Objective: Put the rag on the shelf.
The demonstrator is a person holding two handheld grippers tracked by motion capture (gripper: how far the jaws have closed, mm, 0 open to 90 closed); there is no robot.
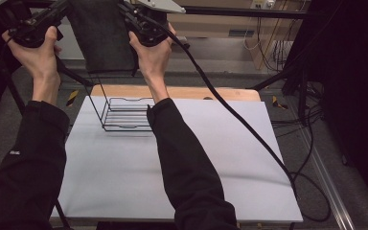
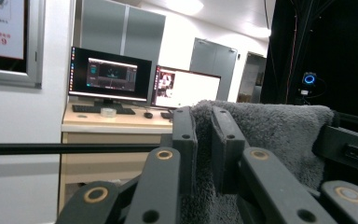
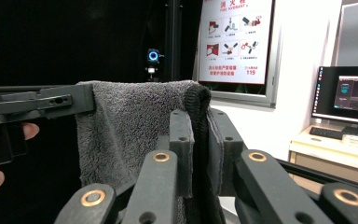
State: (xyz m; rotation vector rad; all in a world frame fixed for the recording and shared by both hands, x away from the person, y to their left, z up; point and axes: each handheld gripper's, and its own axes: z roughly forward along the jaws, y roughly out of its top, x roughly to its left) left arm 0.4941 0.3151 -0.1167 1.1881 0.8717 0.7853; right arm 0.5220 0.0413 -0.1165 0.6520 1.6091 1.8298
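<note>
The table [image 1: 182, 158] lies bare apart from a wire rack [image 1: 124, 114] near its far edge, with nothing in it. High beyond it hangs the grey towel [image 1: 103, 36], stretched between the two grippers. The left gripper [image 2: 204, 140] pinches one top corner, its jaws nearly together on the cloth; the right gripper [image 3: 199, 140] clamps the other likewise. The lifting looks done; folding the towel or lowering it to the rack seems left.

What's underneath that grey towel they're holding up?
Below the hanging towel stands a black wire rack on the white table. The towel and the right forearm cover part of the rack.
</note>
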